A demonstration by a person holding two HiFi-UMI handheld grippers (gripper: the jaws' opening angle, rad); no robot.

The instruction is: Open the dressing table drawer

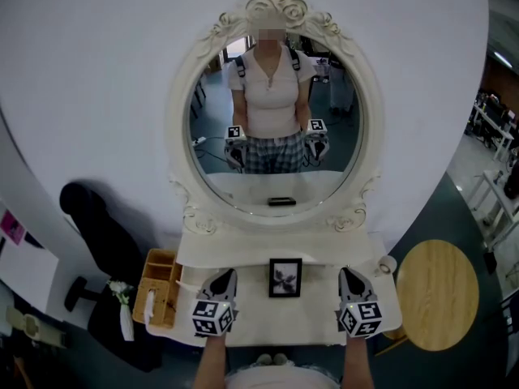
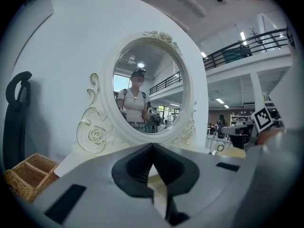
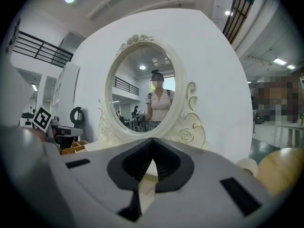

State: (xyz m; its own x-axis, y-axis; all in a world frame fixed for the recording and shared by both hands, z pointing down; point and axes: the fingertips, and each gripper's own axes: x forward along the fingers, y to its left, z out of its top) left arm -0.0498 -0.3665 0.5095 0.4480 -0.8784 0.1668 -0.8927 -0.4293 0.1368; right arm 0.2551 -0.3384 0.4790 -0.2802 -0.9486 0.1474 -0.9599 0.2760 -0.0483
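Observation:
A white dressing table (image 1: 316, 318) with an ornate oval mirror (image 1: 276, 128) stands right in front of me. Its drawer front shows in no view; the table top's near edge and my arms hide it. My left gripper (image 1: 225, 276) hovers over the left of the top, jaws shut and empty. My right gripper (image 1: 350, 275) hovers over the right side, also shut with nothing in it. Both point level at the mirror (image 2: 148, 87) (image 3: 142, 89). In each gripper view the fingertips of the left gripper (image 2: 152, 146) and right gripper (image 3: 152, 140) meet.
A small black picture frame (image 1: 285, 277) stands on the top between the grippers. A wicker basket (image 1: 160, 288) sits at the table's left, next to a black chair (image 1: 97, 233). A round wooden table (image 1: 438, 294) is on the right, a white roll (image 1: 388, 263) by the table's right end.

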